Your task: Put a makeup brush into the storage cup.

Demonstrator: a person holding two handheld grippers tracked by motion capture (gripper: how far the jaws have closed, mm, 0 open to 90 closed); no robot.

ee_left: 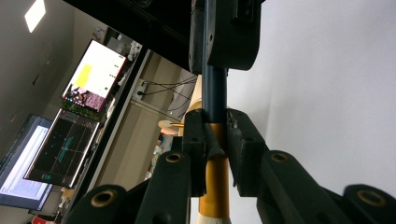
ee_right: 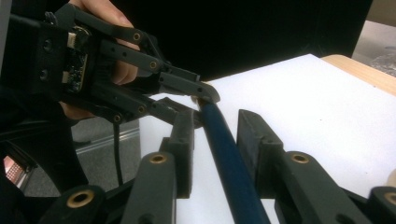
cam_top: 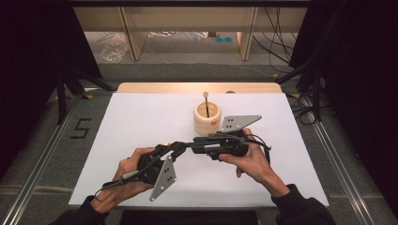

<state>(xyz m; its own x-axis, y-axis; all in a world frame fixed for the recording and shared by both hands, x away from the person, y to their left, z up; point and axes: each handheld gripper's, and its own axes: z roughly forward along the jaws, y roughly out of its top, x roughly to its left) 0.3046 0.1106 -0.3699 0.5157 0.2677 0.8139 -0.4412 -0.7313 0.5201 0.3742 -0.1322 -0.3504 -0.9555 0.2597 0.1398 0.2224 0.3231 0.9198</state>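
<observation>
Both hand-held grippers meet on one brush [ee_left: 215, 88]: left [ee_left: 215, 149] clamped, right [ee_right: 215, 140] seemingly not quite gripping.

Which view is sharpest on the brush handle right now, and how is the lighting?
Left gripper view: brush crisp between the left gripper pads, monitors behind glaring. Right gripper view: handle soft up close, background dark. High view: table evenly lit, surroundings dim.
</observation>
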